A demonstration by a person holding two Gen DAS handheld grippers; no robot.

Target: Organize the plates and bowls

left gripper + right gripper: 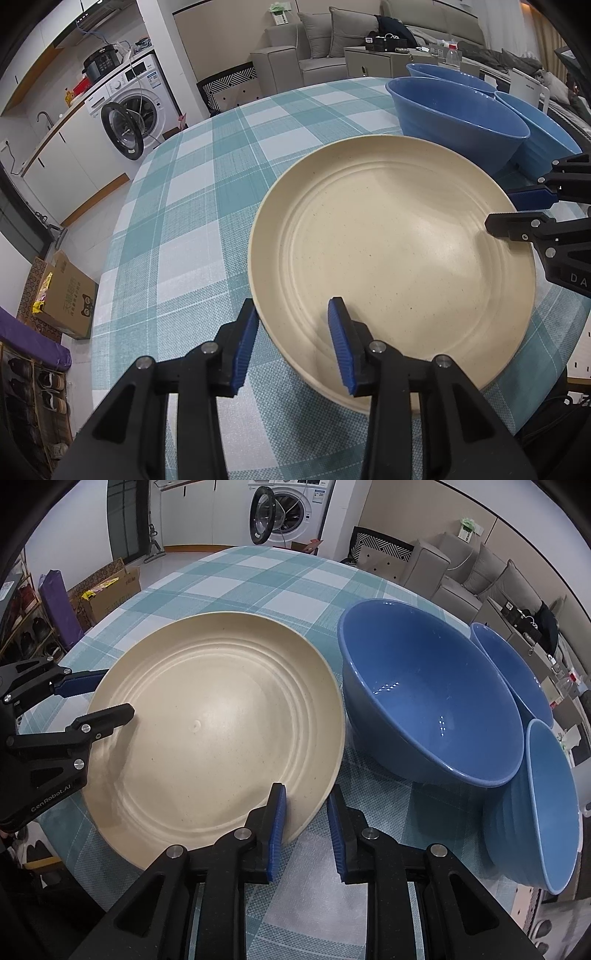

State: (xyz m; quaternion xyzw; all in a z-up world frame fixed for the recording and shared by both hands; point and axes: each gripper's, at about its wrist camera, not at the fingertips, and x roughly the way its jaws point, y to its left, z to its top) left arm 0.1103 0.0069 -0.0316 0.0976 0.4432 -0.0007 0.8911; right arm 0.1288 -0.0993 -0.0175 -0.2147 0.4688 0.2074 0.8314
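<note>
Left wrist view showed the left gripper [293, 339] released, straddling the plate [391, 236] rim. Right gripper [306, 825] clenched the rim near three bowls [424, 690].

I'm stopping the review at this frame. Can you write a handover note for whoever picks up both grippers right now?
Left gripper: open, its pads straddle the near rim of the cream plate without pinching it.
Right gripper: closed on the opposite rim of the plate.
The plate sits on the checked tablecloth. Three blue bowls stand beside it: a large bowl, a second bowl behind it, and a third bowl tipped on its side.
Done: nothing is stacked yet.
Left: probably place the plate, then nest the bowls.
</note>
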